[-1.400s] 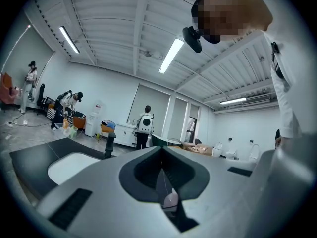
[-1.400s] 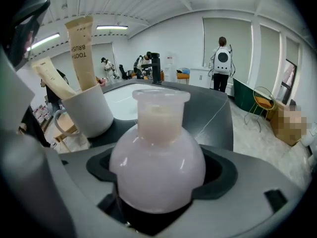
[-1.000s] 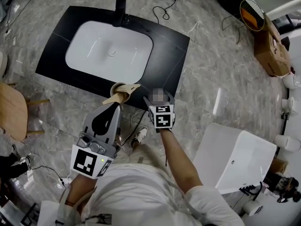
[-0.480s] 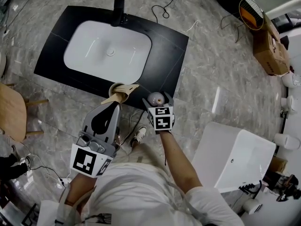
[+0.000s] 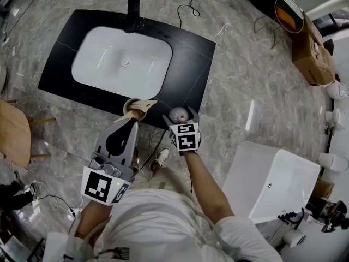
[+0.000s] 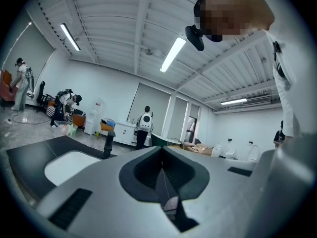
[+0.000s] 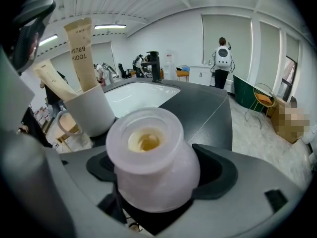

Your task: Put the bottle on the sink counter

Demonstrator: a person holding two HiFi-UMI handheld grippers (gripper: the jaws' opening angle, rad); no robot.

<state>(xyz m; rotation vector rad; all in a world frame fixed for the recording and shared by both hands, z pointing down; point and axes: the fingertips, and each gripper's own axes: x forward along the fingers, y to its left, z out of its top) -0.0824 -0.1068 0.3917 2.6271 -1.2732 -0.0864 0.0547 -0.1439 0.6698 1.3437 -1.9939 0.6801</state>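
Observation:
A pale, frosted round bottle (image 5: 179,113) with an open neck sits between the jaws of my right gripper (image 5: 180,117), which is shut on it. In the right gripper view the bottle (image 7: 151,160) fills the middle, held by the right gripper (image 7: 153,187) just over the front edge of the black sink counter (image 7: 203,110). The counter (image 5: 188,64) holds a white basin (image 5: 122,61) and a black faucet (image 5: 132,9). My left gripper (image 5: 132,121) is shut and empty, close to a white cup (image 5: 132,106) of toothbrush packets on the counter's near edge. In its own view, the left gripper (image 6: 162,165) points upward.
A wooden chair (image 5: 13,130) stands at the left and a white cabinet (image 5: 272,182) at the right. Cables (image 5: 155,143) and the person's shoe (image 5: 162,157) lie on the marble floor below the counter. A cardboard box (image 5: 313,53) sits far right. People stand in the background (image 7: 223,61).
The right gripper has carried the bottle slightly forward toward the counter's front edge. The left gripper has barely moved.

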